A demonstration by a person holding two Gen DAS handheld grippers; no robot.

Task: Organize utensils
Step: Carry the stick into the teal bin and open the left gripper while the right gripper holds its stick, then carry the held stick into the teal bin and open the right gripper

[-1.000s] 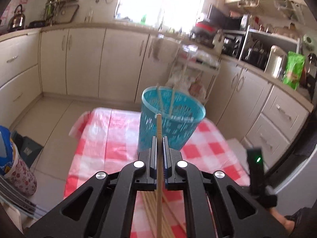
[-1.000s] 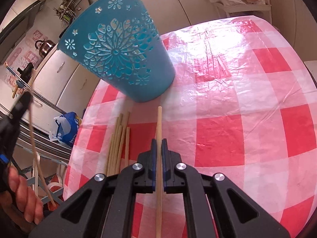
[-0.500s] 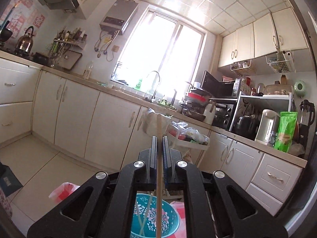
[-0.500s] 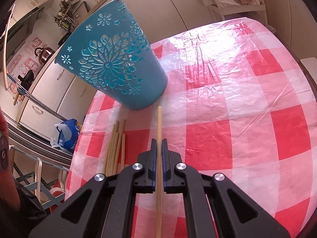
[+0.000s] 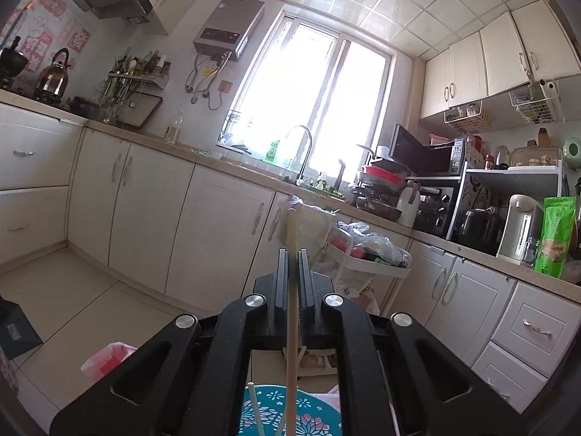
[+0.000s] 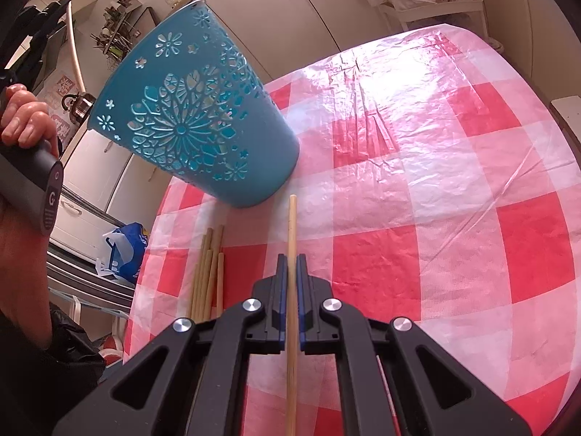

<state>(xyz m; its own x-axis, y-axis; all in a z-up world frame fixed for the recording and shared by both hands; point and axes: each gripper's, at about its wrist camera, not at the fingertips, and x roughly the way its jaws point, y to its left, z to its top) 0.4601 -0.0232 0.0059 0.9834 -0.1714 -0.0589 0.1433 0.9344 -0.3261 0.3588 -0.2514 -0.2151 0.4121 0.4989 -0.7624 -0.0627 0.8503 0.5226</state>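
My left gripper [image 5: 291, 254] is shut on a wooden chopstick [image 5: 291, 312] and holds it upright above the blue cut-out holder [image 5: 276, 414], whose rim shows at the bottom with another chopstick inside. My right gripper [image 6: 291, 259] is shut on a second wooden chopstick [image 6: 291, 290], low over the red checked tablecloth [image 6: 454, 236], its tip just short of the holder's base [image 6: 203, 127]. Several loose chopsticks [image 6: 208, 272] lie on the cloth to its left. The left gripper also shows at the top left of the right wrist view [image 6: 36, 29].
Kitchen cabinets, a sink under the window [image 5: 301, 152] and a trolley with bags [image 5: 366, 250] stand beyond the table. A blue bag [image 6: 123, 250] sits on the floor past the table's left edge.
My left gripper has risen and tilted up from facing the holder to looking across the kitchen from above it. My right gripper has moved slightly closer to the holder's base.
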